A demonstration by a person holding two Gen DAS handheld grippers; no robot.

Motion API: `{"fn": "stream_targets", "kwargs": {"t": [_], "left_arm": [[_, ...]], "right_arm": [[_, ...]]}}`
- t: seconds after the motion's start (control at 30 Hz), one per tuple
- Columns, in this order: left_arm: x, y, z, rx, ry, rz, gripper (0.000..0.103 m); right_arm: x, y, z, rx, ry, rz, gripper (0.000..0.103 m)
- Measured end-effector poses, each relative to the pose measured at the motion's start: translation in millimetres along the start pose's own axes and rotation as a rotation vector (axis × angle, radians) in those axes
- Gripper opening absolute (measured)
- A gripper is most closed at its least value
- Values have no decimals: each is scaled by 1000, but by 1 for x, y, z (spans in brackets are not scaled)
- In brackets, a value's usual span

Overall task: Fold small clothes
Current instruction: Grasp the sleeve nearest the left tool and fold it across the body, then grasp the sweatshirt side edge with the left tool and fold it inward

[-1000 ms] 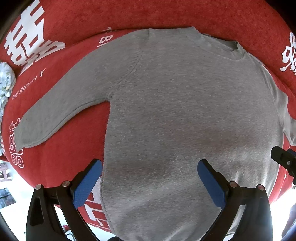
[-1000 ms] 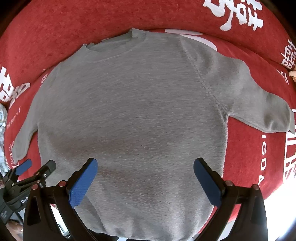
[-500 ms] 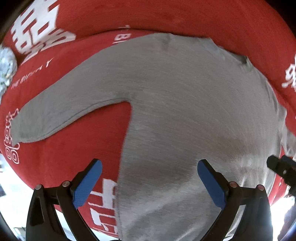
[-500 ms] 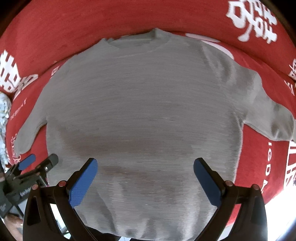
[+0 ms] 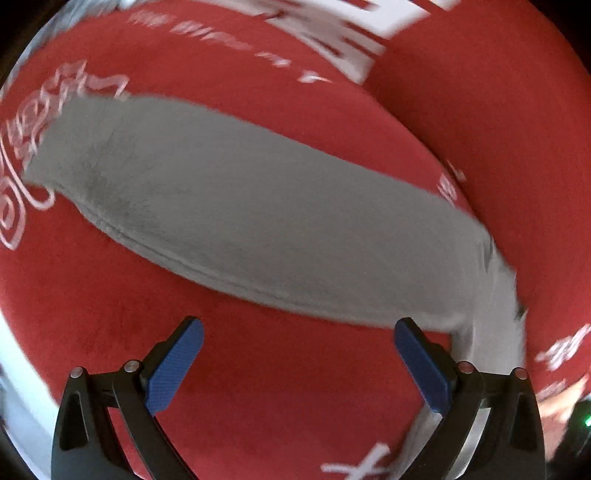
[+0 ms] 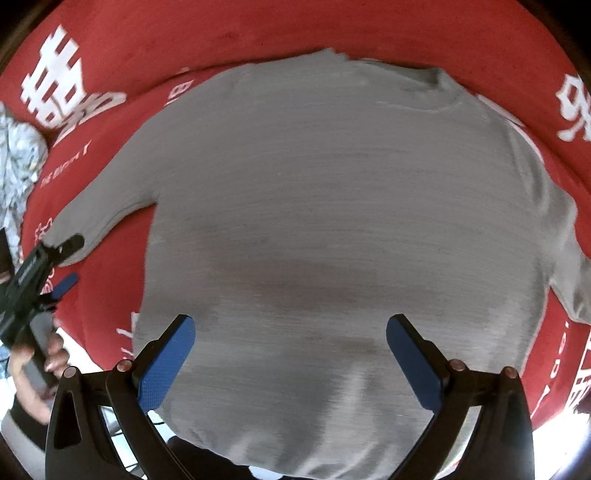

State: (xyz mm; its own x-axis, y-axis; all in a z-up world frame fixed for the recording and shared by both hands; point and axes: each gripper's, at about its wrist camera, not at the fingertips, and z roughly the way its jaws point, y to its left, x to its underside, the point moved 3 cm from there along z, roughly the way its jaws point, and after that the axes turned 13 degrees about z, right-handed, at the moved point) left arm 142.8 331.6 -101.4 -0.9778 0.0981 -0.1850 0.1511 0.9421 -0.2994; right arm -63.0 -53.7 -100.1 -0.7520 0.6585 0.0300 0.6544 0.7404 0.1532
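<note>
Left wrist view: the left gripper [image 5: 297, 365] is spread wide, empty, over the grey sweater's [image 6: 332, 221] left sleeve [image 5: 240, 206]. The right gripper [image 6: 291, 360] is likewise gaping, empty. Spread flat on the red cover [image 6: 221, 33], the garment is judged soft and limp; the sleeve's cuff [image 5: 48, 155] is best pinched.

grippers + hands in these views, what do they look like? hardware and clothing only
Left gripper and right gripper: black angular plastic frames, two fingers each with textured blue pads, silver screws at the joints. In the right wrist view, the hand gripping the left unit's handle wears a dark sleeve cuff.
</note>
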Motion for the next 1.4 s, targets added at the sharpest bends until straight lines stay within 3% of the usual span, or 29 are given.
{"fn": "stream_targets", "kwargs": {"t": [0.07, 0.33, 0.4, 0.43, 0.47, 0.5, 0.53, 0.57, 0.67, 0.77, 0.93, 1.13, 1.27, 1.4], "left_arm": [[-5, 14, 15, 58, 11, -53, 103], [-41, 38, 19, 127, -111, -147, 103], [-44, 39, 16, 86, -131, -154, 94], [-44, 41, 14, 72, -135, -152, 84], [-44, 41, 12, 53, -138, -144, 63], [-43, 44, 11, 46, -129, -134, 50], [-43, 44, 17, 56, -106, -129, 24], [-41, 47, 22, 83, -85, -137, 14], [-37, 49, 14, 112, -120, -132, 7], [-43, 35, -4, 107, -176, -65, 7], [-65, -24, -36, 151, -258, 115, 7], [-73, -142, -77, 292, -324, 417, 7], [-52, -237, -69, 403, -276, 605, 7], [-15, -321, -31, 438, -167, 740, 7]], "right_arm": [[2, 11, 3, -9, 1, -12, 103], [14, 45, 11, -24, 32, -61, 103], [16, 49, 11, -23, 34, -70, 103], [17, 50, 10, -23, 34, -73, 103], [17, 52, 10, -23, 33, -74, 103], [17, 53, 10, -26, 34, -75, 103], [17, 53, 10, -32, 36, -73, 103], [17, 53, 10, -36, 40, -71, 103], [20, 47, 8, -48, 50, -57, 103], [23, 38, 6, -65, 54, -41, 103], [26, 18, -2, -99, 44, 1, 103], [24, -14, -21, -136, -4, 69, 103], [22, -49, -35, -156, -56, 148, 103], [25, -97, -43, -150, -94, 242, 103]]}}
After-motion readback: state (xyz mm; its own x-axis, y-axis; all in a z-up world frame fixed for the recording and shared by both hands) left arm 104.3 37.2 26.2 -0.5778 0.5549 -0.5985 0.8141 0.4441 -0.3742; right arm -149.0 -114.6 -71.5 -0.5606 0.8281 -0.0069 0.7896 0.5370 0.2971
